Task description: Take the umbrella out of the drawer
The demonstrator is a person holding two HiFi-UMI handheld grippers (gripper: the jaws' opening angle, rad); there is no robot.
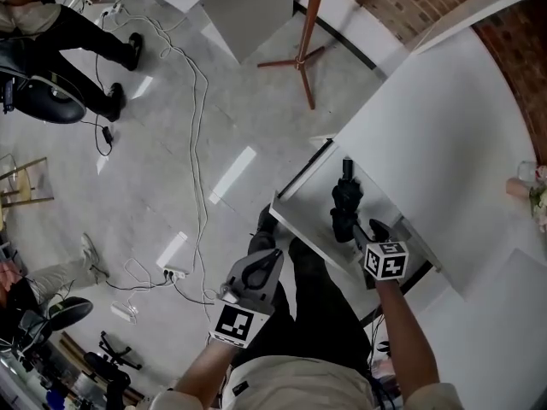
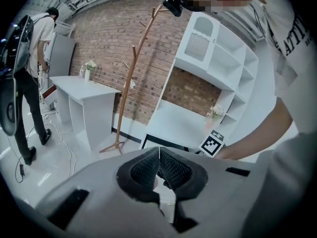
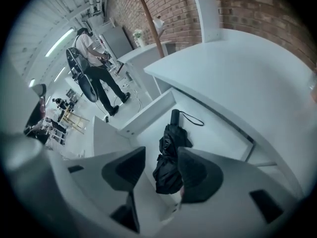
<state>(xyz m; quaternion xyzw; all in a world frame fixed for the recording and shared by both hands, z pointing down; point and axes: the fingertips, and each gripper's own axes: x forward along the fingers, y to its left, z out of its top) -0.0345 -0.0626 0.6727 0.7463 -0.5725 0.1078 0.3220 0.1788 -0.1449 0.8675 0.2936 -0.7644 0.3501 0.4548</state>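
White drawer (image 1: 301, 221) of the desk stands pulled out, and the folded black umbrella (image 3: 168, 157) lies lengthwise on its floor, so you can reach it from above. Your right gripper (image 3: 163, 170) hangs over the bundled end, jaws spread and pinching nothing yet, probably to straddle it. Your left gripper (image 2: 159, 167) is held aside over your legs, jaws pressed together and empty.

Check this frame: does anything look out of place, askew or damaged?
Nothing looks damaged or spilled. The black umbrella lies in the open drawer with its canopy loosely bunched rather than wrapped tight. Loose cables trail across the floor, well clear of the drawer.
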